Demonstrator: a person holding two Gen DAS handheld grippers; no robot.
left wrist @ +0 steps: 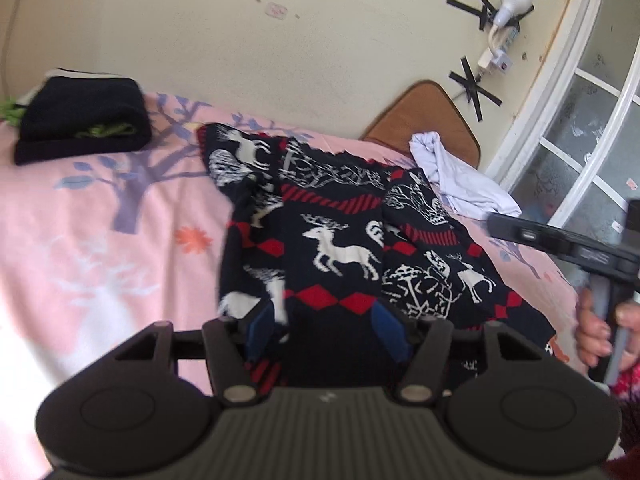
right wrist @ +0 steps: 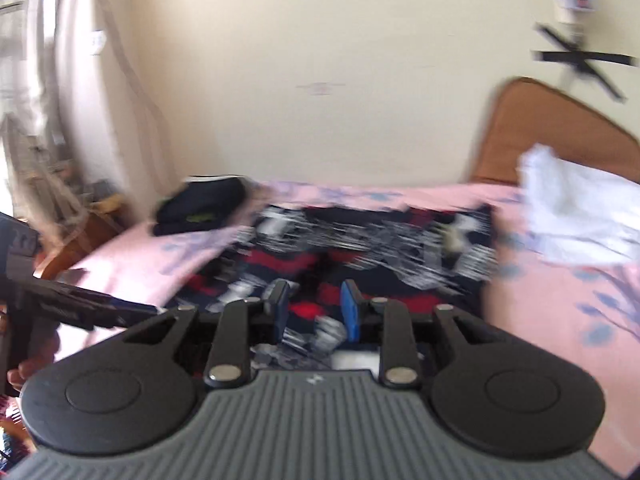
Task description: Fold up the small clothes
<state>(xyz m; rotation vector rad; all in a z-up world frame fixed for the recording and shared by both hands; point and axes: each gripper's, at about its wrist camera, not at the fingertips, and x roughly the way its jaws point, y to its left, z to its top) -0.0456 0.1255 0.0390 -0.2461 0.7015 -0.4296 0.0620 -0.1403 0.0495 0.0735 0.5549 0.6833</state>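
Daylit, bright | left view mostly sharp; right view motion-blurred | fisheye edges curved

Blurred view along the right hand-held gripper [right wrist: 314,310], its blue-padded fingers [right wrist: 351,312] apart above a dark reindeer-patterned sweater [right wrist: 372,240] on a pink bed [right wrist: 560,300]. A folded dark garment [right wrist: 200,206] lies far left, white cloth [right wrist: 576,216] right.

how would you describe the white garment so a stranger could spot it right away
Start at the bed with the pink tree-print sheet. At its far end a brown headboard leans against the wall, and the white garment lies crumpled just in front of it. It is plain and unfolded, unlike the navy reindeer-patterned sweater beside it and the folded black bundle across the bed.
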